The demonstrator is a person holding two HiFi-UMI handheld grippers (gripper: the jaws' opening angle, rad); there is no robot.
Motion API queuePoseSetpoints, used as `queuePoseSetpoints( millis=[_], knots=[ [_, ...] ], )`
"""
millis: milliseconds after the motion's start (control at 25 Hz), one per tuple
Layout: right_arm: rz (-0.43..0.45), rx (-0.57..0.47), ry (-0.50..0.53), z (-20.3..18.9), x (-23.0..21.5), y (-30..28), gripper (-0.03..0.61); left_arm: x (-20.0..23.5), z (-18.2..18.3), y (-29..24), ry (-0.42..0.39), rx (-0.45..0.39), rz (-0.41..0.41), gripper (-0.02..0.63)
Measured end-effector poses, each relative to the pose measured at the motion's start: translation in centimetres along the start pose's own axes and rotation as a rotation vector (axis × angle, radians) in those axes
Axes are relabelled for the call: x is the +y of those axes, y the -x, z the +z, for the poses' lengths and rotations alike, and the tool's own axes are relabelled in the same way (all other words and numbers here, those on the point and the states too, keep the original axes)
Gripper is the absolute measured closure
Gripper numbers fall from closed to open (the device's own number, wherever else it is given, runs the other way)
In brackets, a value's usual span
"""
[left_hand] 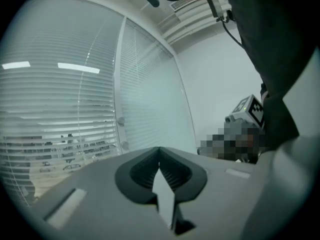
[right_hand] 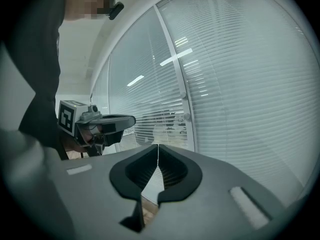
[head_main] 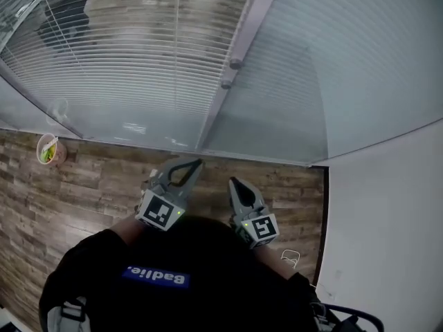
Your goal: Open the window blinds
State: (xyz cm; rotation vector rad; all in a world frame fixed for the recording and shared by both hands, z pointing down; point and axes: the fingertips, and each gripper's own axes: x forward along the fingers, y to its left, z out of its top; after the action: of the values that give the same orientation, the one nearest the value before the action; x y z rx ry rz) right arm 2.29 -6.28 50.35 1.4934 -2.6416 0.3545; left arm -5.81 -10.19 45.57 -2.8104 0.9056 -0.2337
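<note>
Slatted white blinds hang behind a glass wall, split by a pale upright frame post that carries two small round knobs. The slats of the left pane stand partly apart, with an outside scene showing through; the right pane looks closed. My left gripper and right gripper are held side by side above the floor, pointing at the base of the post and short of the glass. Both are shut and empty. The left gripper view and the right gripper view both show the tips meeting.
Wood-look floor runs up to the glass. A small cup with something green stands on it at the left by the window. A white wall closes the right side. A small pale object lies near that wall.
</note>
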Motion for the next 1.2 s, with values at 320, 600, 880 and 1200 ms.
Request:
queuePoseSetpoints(
  millis=[320, 600, 880, 1200],
  knots=[
    [-0.008, 0.035, 0.011, 0.0, 0.2, -1.6, 0.571, 2.7, 0.5, -2.6, -0.055, -0.039, -0.021, 0.599],
    [0.044, 0.014, 0.028, 0.6, -1.6, -3.0, 0.571, 4.4, -0.2, -5.1, -0.114, 0.005, 0.049, 0.564],
    [0.072, 0.002, 0.045, 2.0, -5.3, -2.5, 0.571, 5.9, -1.1, -9.2, -0.375, 0.114, 0.097, 0.503],
    [0.087, -0.005, 0.047, 2.7, -7.9, -2.2, 0.571, 8.0, -2.0, -12.6, -0.471, 0.166, 0.166, 0.488]
  ],
)
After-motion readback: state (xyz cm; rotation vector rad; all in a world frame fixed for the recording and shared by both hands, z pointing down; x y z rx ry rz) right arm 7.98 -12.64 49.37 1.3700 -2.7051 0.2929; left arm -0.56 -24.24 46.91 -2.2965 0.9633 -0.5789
